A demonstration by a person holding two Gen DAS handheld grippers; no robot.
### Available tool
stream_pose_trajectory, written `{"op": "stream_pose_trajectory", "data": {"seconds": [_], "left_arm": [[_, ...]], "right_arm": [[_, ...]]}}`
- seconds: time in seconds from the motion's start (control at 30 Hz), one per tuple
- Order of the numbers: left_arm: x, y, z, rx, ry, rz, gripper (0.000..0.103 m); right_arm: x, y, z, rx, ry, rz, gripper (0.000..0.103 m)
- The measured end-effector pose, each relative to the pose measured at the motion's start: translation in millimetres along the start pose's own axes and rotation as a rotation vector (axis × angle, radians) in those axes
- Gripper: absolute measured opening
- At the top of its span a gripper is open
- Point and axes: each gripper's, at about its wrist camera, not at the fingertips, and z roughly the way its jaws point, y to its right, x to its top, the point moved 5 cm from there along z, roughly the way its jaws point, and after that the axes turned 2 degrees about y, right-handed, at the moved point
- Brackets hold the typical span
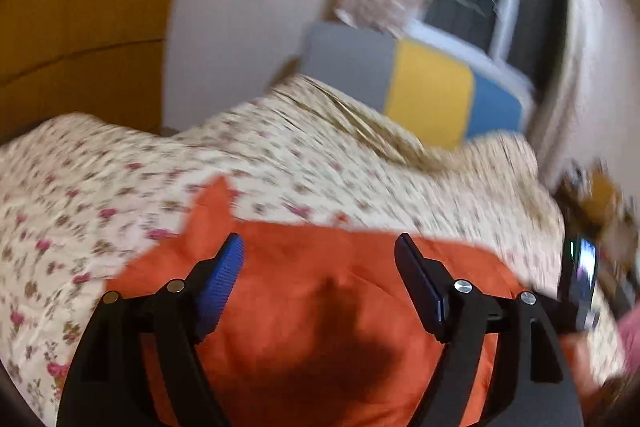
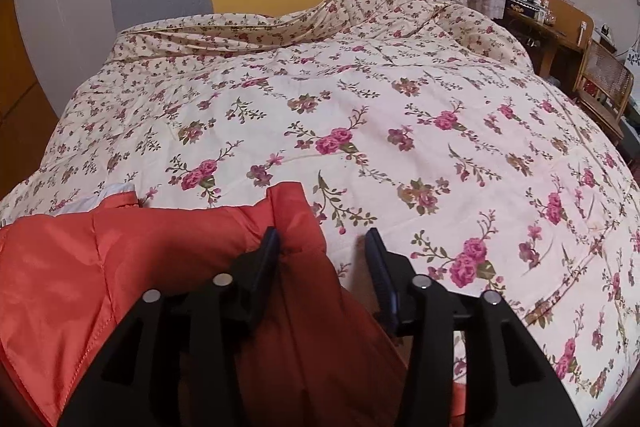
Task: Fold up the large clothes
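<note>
Both tongs, left (image 1: 320, 255) and right (image 2: 323, 247), spread over the orange jacket (image 2: 120, 267), its lower part cut off.

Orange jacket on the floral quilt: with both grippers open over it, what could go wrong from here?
1. Both the left gripper and right gripper are open, so the orange jacket lies unheld; its slick fabric may slide or unfold.
2. The floral quilt is soft and rumpled, so a re-grasp could pinch quilt along with jacket.
3. The left wrist view is blurred, making the next grasp harder to aim.
</note>
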Motion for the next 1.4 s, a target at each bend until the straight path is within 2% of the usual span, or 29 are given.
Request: {"op": "stream_pose_trajectory", "data": {"seconds": [0.07, 0.13, 0.2, 0.23, 0.33, 0.43, 0.53, 0.63, 0.7, 0.77, 0.83, 0.87, 0.93, 1.03, 1.07, 1.17, 1.4], "left_arm": [[-5, 23, 16, 0.011, -0.021, 0.097, 0.077], [-12, 36, 40, 0.058, -0.070, 0.185, 0.077], [-21, 39, 65, 0.092, -0.124, 0.234, 0.075], [-27, 37, 77, 0.091, -0.146, 0.226, 0.075], [-41, 27, 96, 0.025, -0.186, 0.144, 0.077], [-49, 24, 100, 0.009, -0.189, 0.123, 0.077], [-53, 19, 101, -0.008, -0.206, 0.095, 0.078], [-54, 19, 99, -0.008, -0.211, 0.091, 0.078], [-52, 20, 96, 0.001, -0.219, 0.093, 0.080], [-44, 18, 81, 0.041, -0.220, 0.088, 0.080], [-34, 14, 60, 0.065, -0.162, 0.055, 0.083], [-30, 10, 47, 0.083, -0.113, 0.041, 0.088], [-26, 9, 34, 0.104, -0.062, 0.066, 0.089], [-30, 13, 59, 0.150, -0.135, 0.201, 0.089], [-33, 10, 75, 0.159, -0.188, 0.213, 0.089], [-31, 0, 104, 0.128, -0.257, 0.131, 0.089], [-36, -7, 126, 0.071, -0.260, 0.059, 0.093]], "right_arm": [[-1, 1, -2, -0.005, 0.007, 0.003, 0.050], [-1, 1, -4, -0.005, 0.012, 0.007, 0.051], [-1, 1, -3, -0.005, 0.007, 0.008, 0.051], [-1, 1, -2, -0.004, 0.006, 0.009, 0.051], [-1, 3, 0, 0.012, 0.000, 0.028, 0.051], [-1, 4, 0, 0.028, -0.001, 0.045, 0.051], [3, 3, -13, 0.057, 0.044, 0.047, 0.051], [9, -1, -61, 0.185, 0.153, 0.038, 0.052], [6, -17, -108, 0.333, 0.216, -0.011, 0.051], [-6, -43, -142, 0.424, 0.243, -0.134, 0.051], [-20, -71, -156, 0.460, 0.244, -0.279, 0.050], [-26, -83, -156, 0.465, 0.235, -0.325, 0.050], [-34, -104, -143, 0.460, 0.198, -0.389, 0.043], [-33, -131, -101, 0.416, 0.101, -0.441, 0.040], [-31, -134, -92, 0.402, 0.089, -0.449, 0.040], [-31, -135, -68, 0.373, 0.076, -0.427, 0.039], [-31, -123, -40, 0.448, 0.042, -0.307, 0.040]]}}
